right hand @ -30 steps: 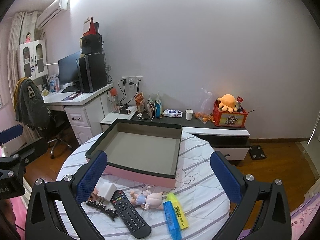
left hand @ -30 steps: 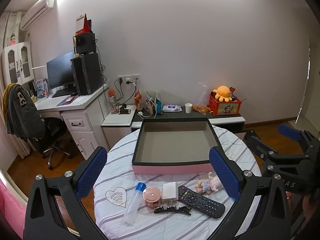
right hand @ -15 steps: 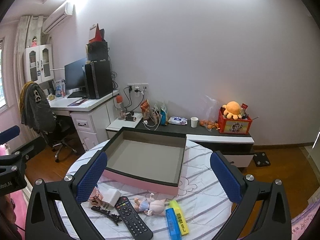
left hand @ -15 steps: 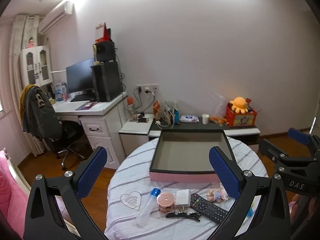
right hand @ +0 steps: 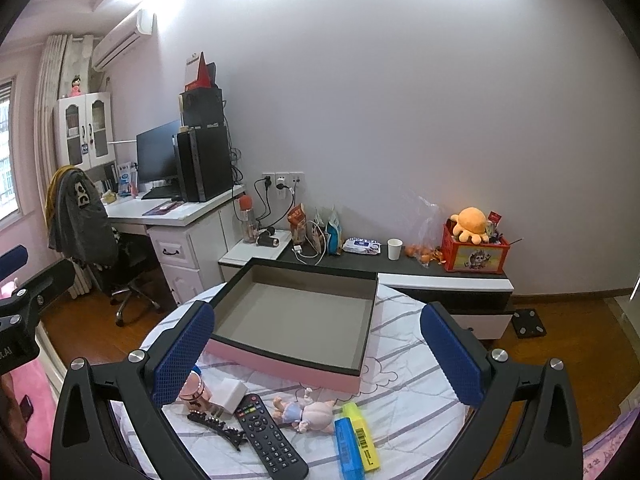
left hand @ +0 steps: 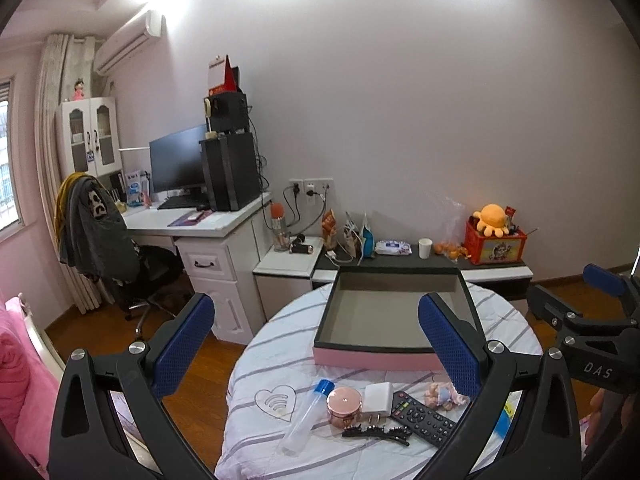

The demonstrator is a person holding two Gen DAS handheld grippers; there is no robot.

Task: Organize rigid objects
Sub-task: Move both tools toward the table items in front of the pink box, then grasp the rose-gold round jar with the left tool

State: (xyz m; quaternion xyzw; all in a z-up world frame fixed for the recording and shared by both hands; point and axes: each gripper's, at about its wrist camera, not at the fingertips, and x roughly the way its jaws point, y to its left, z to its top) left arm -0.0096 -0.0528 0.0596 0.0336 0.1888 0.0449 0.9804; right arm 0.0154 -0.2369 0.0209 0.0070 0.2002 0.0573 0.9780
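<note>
An open pink box with a dark rim point(left hand: 374, 360) point(right hand: 280, 366) sits on the far half of a round striped table. In front of it lie a clear tube with a blue cap point(left hand: 306, 416), a pink round jar point(left hand: 344, 402) point(right hand: 192, 390), a white charger point(left hand: 378, 398) point(right hand: 230, 396), a black remote point(left hand: 422, 418) point(right hand: 270, 436), a small doll point(left hand: 442, 392) point(right hand: 308, 412), black hair clips point(left hand: 376, 432) point(right hand: 218, 426), and yellow point(right hand: 362, 436) and blue point(right hand: 348, 450) highlighters. My left gripper point(left hand: 316, 306) and right gripper point(right hand: 318, 312) hang open above the near table edge, holding nothing.
The striped tablecloth point(left hand: 276, 344) point(right hand: 404, 364) covers the table. Behind it stand a low dark-topped cabinet point(right hand: 440, 276) with a cup, snacks and a red toy box, a white desk point(left hand: 200, 228) with a monitor, and an office chair point(left hand: 120, 264).
Both grippers have pulled back and up from the table, so the box and objects look smaller and lower. The objects on the table have not moved.
</note>
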